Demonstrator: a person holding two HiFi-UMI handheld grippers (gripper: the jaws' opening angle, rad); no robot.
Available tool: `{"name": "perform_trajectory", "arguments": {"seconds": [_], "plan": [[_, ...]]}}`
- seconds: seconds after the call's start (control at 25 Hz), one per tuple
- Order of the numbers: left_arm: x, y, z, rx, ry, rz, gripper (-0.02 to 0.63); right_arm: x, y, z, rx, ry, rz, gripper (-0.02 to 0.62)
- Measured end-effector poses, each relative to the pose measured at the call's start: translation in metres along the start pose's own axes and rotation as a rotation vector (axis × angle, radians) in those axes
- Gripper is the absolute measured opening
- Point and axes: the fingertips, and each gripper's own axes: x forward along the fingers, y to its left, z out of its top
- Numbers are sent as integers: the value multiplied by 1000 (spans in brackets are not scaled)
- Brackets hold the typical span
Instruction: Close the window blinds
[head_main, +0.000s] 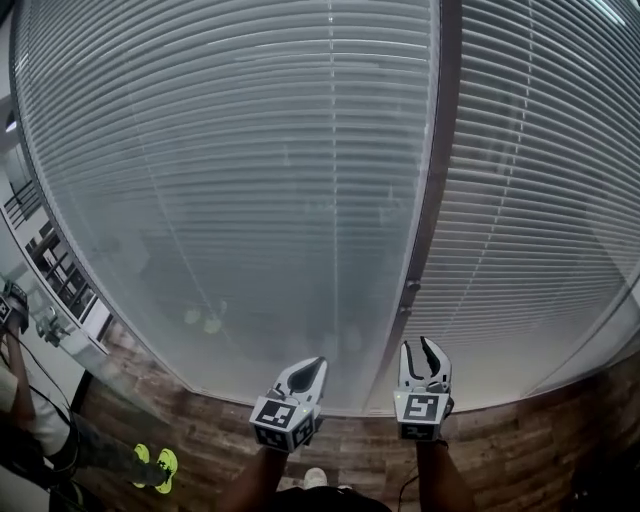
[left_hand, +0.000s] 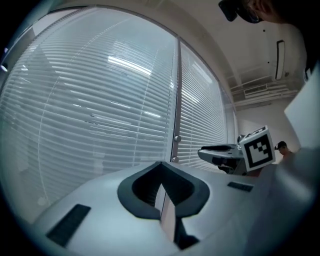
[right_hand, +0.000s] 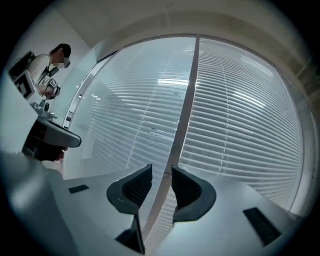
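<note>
White slatted blinds (head_main: 230, 180) hang over two window panes, with a dark upright frame post (head_main: 430, 200) between them. The slats lie nearly flat against the glass and a faint reflection shows through them. My left gripper (head_main: 316, 366) is at the bottom centre, pointing at the left blind; in the left gripper view its jaws (left_hand: 161, 167) meet at the tips with nothing between them. My right gripper (head_main: 420, 350) stands just right of it, before the post. Its jaws (right_hand: 161, 170) are apart and hold nothing. The post (right_hand: 187, 100) shows through the gap, farther off.
Two small knobs (left_hand: 176, 138) sit on the post at about gripper height. A person (right_hand: 47, 70) stands at the far left by the wall; their yellow-green shoes (head_main: 155, 465) show on the wooden floor (head_main: 520, 440).
</note>
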Motion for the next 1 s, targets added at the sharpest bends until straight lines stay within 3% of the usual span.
{"name": "perform_trajectory", "arguments": {"seconds": [0.04, 0.08, 0.16, 0.32, 0.52, 0.72, 1.0], "plan": [[-2, -2, -1, 11, 1, 4, 0, -7, 2, -2, 26, 3, -1, 119], [-4, -5, -1, 25, 5, 11, 0, -14, 3, -4, 47, 6, -2, 59], [-10, -7, 2, 50, 13, 43, 0, -25, 6, -8, 75, 7, 4, 6], [-30, -4, -4, 79, 47, 103, 0, -41, 16, -13, 122, 6, 33, 3], [-53, -2, -21, 55, 96, 138, 0, -65, 24, -23, 148, 44, 50, 3], [-67, -11, -23, 64, 93, 131, 0, -83, 32, -28, 160, 63, 39, 3], [-109, -11, -34, 39, 97, 95, 0, -122, 77, -23, 155, 34, 61, 3]]}}
